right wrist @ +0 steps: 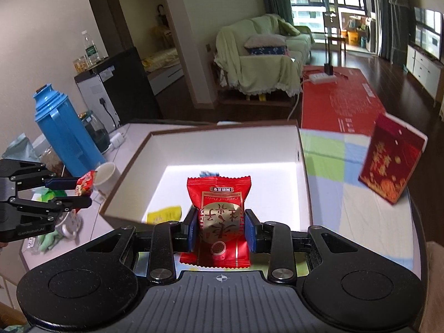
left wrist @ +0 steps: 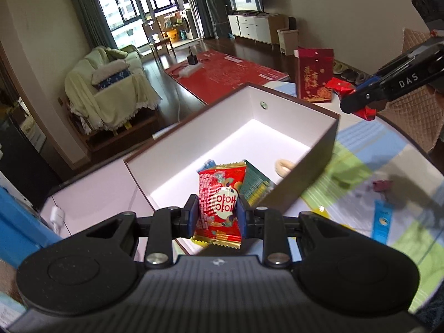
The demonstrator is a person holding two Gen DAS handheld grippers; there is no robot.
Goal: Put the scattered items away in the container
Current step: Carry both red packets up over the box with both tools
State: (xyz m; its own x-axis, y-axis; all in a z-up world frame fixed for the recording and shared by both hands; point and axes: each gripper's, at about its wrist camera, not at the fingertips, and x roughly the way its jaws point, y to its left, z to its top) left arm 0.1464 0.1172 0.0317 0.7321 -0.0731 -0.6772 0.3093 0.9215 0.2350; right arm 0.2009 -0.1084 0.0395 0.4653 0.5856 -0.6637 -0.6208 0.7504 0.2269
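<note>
Two grippers over one open white-lined box [left wrist: 323,136], left gripper [left wrist: 217,213] clamped on red patterned snack packet [left wrist: 220,202], right gripper [right wrist: 220,229] clamped on red candied-date packet [right wrist: 220,211], three loose items in box: green sachet [left wrist: 256,184], blue sachet [left wrist: 208,164], pale ring [left wrist: 283,166]

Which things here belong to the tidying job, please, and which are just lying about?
Job: left gripper with its red packet; right gripper with its date packet; white box; blue sachet on the cloth.
Lying about: blue flask; mug; red gift bag.
</note>
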